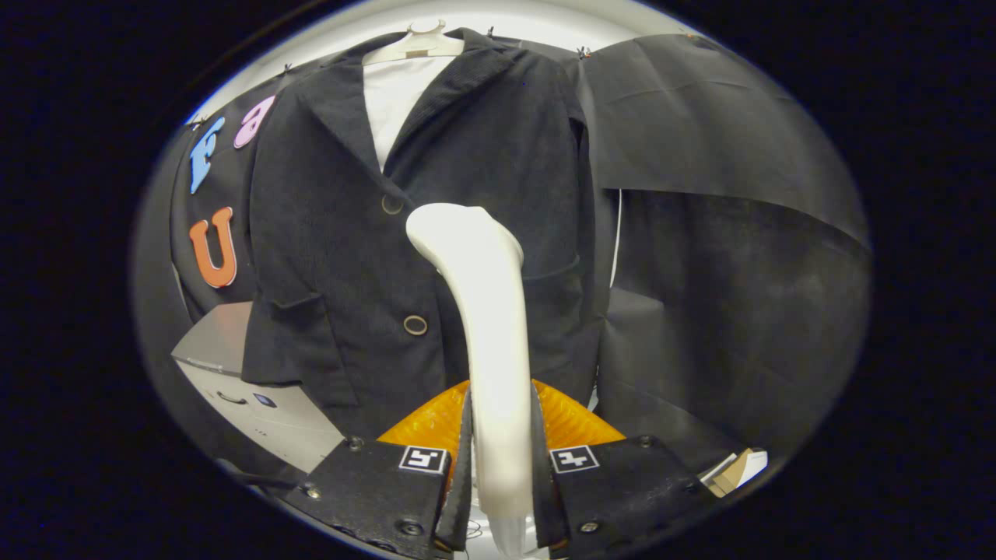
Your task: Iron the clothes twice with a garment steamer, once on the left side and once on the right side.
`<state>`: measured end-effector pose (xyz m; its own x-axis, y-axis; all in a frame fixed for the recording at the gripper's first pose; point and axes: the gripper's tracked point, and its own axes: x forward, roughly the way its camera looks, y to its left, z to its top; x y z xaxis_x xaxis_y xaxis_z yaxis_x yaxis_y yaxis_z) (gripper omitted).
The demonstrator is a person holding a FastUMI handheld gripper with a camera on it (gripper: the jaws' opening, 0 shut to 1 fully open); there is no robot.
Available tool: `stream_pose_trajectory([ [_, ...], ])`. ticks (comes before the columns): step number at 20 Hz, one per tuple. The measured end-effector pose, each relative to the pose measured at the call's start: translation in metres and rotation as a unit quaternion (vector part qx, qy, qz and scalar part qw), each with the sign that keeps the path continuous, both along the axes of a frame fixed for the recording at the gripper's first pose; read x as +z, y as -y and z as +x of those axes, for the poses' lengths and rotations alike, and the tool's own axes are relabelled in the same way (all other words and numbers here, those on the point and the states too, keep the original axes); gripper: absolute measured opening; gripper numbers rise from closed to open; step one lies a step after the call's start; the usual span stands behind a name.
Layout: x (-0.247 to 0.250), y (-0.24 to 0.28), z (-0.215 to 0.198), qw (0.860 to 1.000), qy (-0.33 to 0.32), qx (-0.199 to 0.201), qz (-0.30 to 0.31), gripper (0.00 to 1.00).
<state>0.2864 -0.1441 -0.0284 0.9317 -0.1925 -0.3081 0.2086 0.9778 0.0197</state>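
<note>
White plastic forms the handle of the garment steamer, which is clamped between the jaws of the gripper; both black fingers are pressed against its sides, one on each flank of the handle. From between the jaws the steamer rises straight ahead and curves at its top into a rounded head, which is seen against the front of the jacket, though whether it touches the cloth cannot be told. The dark jacket is hung beyond the jaws on a pale hanger, over a white shirt that is seen in the open collar. Two round buttons are seen on the jacket's front, the upper button just left of the steamer's head and the lower button just left of the handle's middle. A flap pocket is seen on the jacket further to the left of the jaws. An orange ribbed object is seen just ahead of the jaws, behind the handle's lower part and below the jacket's hem; what it is cannot be told. A white cabinet with a grey top is seen ahead and to the left of the jaws, partly hidden by the jacket's left edge.
</note>
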Motion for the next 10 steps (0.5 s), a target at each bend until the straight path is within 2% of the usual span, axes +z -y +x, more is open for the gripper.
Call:
stream_pose_trajectory([
  [10,-0.052,0.0,-0.007,0.999,-0.037,-0.005,-0.008,0.35],
])
